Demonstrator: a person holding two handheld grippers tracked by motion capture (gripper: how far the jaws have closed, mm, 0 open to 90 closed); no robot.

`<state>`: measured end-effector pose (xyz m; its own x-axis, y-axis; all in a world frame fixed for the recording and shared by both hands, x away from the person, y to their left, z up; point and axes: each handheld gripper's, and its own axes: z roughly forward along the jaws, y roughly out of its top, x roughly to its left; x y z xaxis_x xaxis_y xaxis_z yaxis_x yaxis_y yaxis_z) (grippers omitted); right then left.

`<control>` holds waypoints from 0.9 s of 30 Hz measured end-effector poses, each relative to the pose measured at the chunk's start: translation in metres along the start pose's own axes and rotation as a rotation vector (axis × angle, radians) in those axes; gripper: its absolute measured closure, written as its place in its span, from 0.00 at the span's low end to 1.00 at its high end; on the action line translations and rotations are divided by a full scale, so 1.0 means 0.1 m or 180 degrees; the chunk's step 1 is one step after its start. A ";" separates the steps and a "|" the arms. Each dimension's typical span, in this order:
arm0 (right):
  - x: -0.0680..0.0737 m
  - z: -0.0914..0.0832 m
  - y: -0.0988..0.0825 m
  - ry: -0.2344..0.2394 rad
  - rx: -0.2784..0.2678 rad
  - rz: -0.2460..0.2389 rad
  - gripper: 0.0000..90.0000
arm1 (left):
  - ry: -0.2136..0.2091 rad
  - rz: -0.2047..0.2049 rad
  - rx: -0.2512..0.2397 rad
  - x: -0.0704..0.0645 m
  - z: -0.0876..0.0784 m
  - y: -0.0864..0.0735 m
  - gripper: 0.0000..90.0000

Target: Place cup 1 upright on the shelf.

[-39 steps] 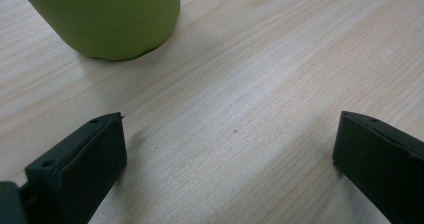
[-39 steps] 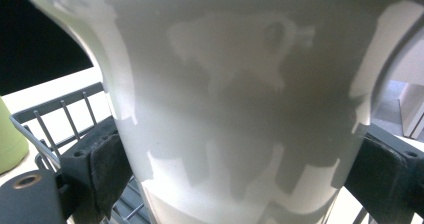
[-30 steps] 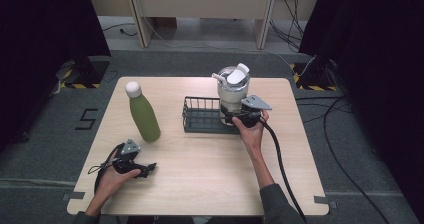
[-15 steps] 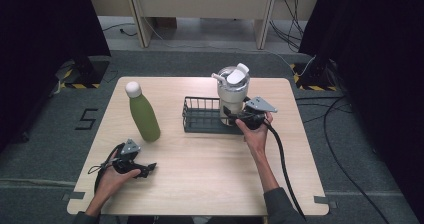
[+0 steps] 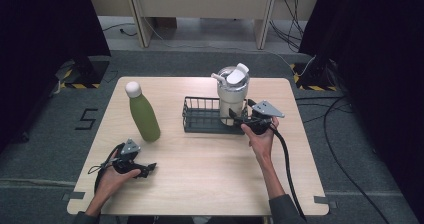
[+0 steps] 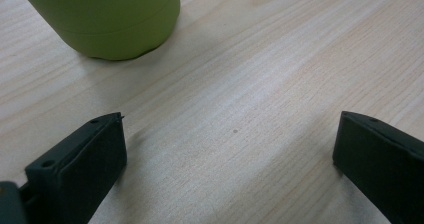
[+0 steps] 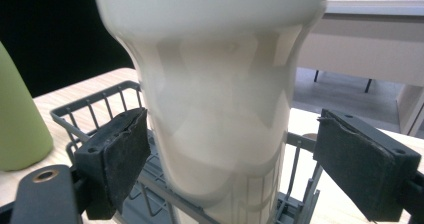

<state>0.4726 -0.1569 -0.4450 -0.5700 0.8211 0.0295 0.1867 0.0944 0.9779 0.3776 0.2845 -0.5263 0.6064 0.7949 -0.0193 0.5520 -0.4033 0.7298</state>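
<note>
Glossy cream tumbler (image 7: 215, 99), tapered, standing in grey wire basket (image 5: 200, 116). My right gripper (image 7: 230, 154) jaws spread around it, same as before. My left gripper (image 6: 225, 149) spread, unmoved, matte green bottle (image 6: 107, 19) near.

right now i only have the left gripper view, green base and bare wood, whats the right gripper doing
Observer: The right gripper has its jaws open on either side of a cream-white lidded tumbler, not clamped on it.
Operator: where is that standing
Observer: Upright in the right end of a dark grey wire basket.
Operator: and the green thing in front of me
Observer: It is a tall green bottle with a white cap, upright on the table, left of the basket.
</note>
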 end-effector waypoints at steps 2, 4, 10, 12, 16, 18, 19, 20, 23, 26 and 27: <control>0.01 -0.05 0.01 0.0010 -0.0015 0.0007 0.16 | 0.0000 0.0001 0.0001 0.00 0.00 0.00 0.00; 0.02 -0.09 0.02 -0.0001 -0.0017 -0.0045 0.16 | 0.0000 0.0002 0.0002 0.00 0.00 0.00 0.00; 0.09 -0.22 -0.02 0.0029 0.0020 -0.0116 0.16 | 0.0001 0.0000 0.0000 0.00 0.00 0.00 0.00; 0.11 -0.27 -0.03 0.0041 0.0006 -0.0117 0.16 | 0.0000 0.0001 0.0001 0.00 0.00 0.00 0.00; 0.15 -0.35 -0.04 0.0077 -0.0043 -0.0095 0.16 | 0.0001 0.0000 0.0000 0.00 0.00 0.00 0.00; 0.17 -0.41 -0.05 0.0099 -0.0022 -0.0107 0.16 | 0.0000 0.0000 0.0000 0.00 0.00 0.00 0.00; 0.18 -0.42 -0.05 0.0110 -0.0022 -0.0086 0.16 | 0.0000 0.0000 0.0000 0.00 0.00 0.00 0.00; 0.18 -0.42 -0.05 0.0110 -0.0022 -0.0086 0.16 | 0.0000 0.0000 0.0000 0.00 0.00 0.00 0.00; 0.21 -0.49 -0.05 0.0140 -0.0050 -0.0105 0.16 | 0.0001 0.0001 0.0001 0.00 0.00 0.00 0.00; 0.24 -0.53 -0.06 0.0159 -0.0039 -0.0097 0.16 | -0.0001 0.0002 0.0000 0.00 0.00 0.00 0.00; 0.25 -0.54 -0.07 0.0160 -0.0032 -0.0113 0.16 | -0.0001 0.0000 -0.0002 0.00 0.00 0.00 0.00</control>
<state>0.4138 -0.1671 -0.4402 -0.6156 0.7880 0.0049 0.1576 0.1171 0.9805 0.3775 0.2845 -0.5264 0.6066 0.7947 -0.0194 0.5515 -0.4031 0.7303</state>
